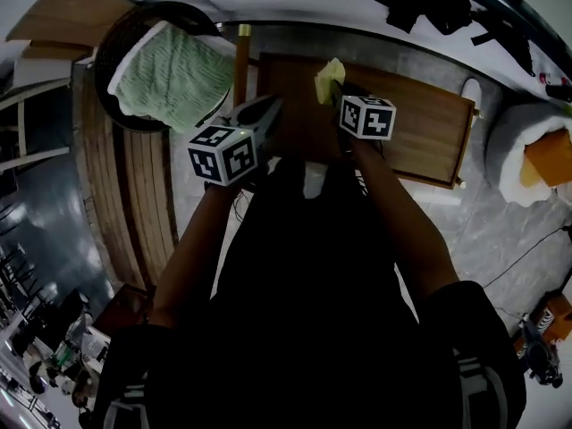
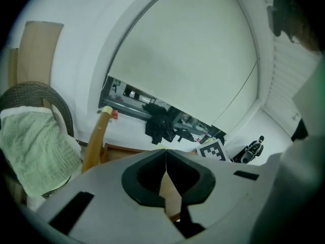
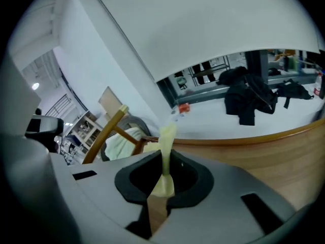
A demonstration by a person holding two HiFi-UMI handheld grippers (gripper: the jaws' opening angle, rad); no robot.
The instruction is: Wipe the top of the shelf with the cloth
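Observation:
A pale yellow cloth (image 1: 329,80) is pinched in my right gripper (image 1: 341,92), which hovers over the back left part of the brown wooden shelf top (image 1: 420,128). In the right gripper view the cloth (image 3: 165,156) stands up between the shut jaws, with the shelf top (image 3: 264,146) stretching to the right. My left gripper (image 1: 268,113) is shut with nothing in it, over the shelf's left edge; its jaws meet in the left gripper view (image 2: 165,174).
A round dark wicker chair (image 1: 116,56) with a green knitted blanket (image 1: 174,79) stands left of the shelf. A wooden pole (image 1: 239,65) leans between them. Dark clothes (image 1: 429,3) lie on the white ledge behind. A white cushion basket (image 1: 527,150) sits at the right.

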